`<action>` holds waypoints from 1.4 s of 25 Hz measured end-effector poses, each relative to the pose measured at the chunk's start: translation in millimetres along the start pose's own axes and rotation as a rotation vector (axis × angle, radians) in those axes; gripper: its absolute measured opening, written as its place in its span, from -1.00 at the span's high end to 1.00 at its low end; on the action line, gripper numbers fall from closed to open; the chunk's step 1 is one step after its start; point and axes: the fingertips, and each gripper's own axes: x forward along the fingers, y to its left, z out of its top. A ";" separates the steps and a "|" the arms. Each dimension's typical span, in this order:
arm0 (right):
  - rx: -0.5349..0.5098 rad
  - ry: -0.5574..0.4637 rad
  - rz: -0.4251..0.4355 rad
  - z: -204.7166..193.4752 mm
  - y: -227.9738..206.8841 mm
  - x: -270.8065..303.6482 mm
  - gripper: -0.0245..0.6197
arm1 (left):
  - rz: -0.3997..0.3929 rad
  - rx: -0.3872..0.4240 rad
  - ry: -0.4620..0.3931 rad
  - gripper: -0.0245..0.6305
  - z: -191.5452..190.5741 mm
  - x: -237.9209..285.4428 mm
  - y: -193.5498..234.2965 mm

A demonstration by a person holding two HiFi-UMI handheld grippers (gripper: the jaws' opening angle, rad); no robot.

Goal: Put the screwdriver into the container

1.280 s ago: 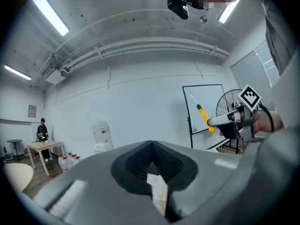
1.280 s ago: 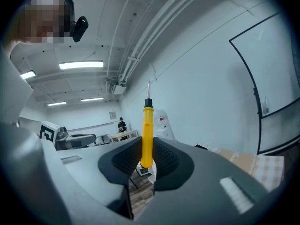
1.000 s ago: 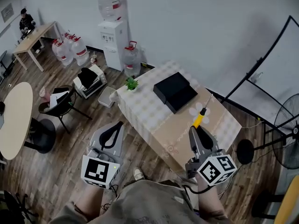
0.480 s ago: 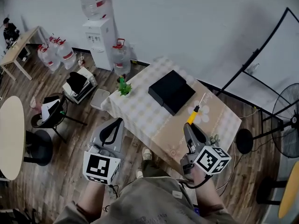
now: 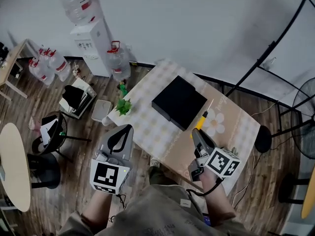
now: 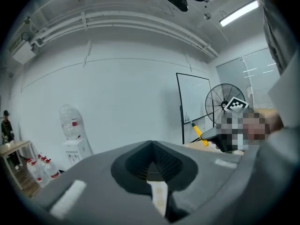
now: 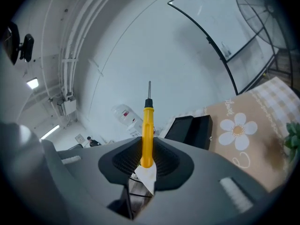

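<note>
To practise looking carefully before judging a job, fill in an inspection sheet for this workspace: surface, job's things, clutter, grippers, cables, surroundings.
Surface: table under a cloth that is part checked, part flower-print.
Job's things: black container sits on the table. The yellow-handled screwdriver is off the table, its shaft pointing forward.
Clutter: small potted plant at the table's corner.
Grippers: right gripper is shut on the screwdriver's handle. The left gripper has its jaws together and is empty, held over the floor.
Cables: a black cable loops below the right gripper.
Surroundings: water dispenser, spare water bottles, chair, standing fan.
</note>
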 end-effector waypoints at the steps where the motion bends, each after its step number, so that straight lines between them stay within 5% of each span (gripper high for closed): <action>1: 0.032 -0.003 -0.006 2.5 -5.3 8.1 0.62 | -0.018 0.000 0.010 0.92 -1.7 12.8 3.1; 11: 0.194 0.030 -0.128 12.7 -68.2 75.8 0.62 | -0.158 0.020 0.103 0.92 -17.7 127.3 19.7; 19: 0.258 0.127 -0.252 -15.8 -131.1 116.9 0.62 | -0.271 0.051 0.185 0.92 -42.4 198.7 9.1; 25: 0.279 0.210 -0.331 -36.1 -153.0 141.4 0.62 | -0.350 -0.024 0.219 0.92 -57.3 230.7 -1.9; 35: 0.326 0.253 -0.511 -60.9 -183.6 156.6 0.62 | -0.454 0.010 0.318 0.92 -93.4 271.1 -12.3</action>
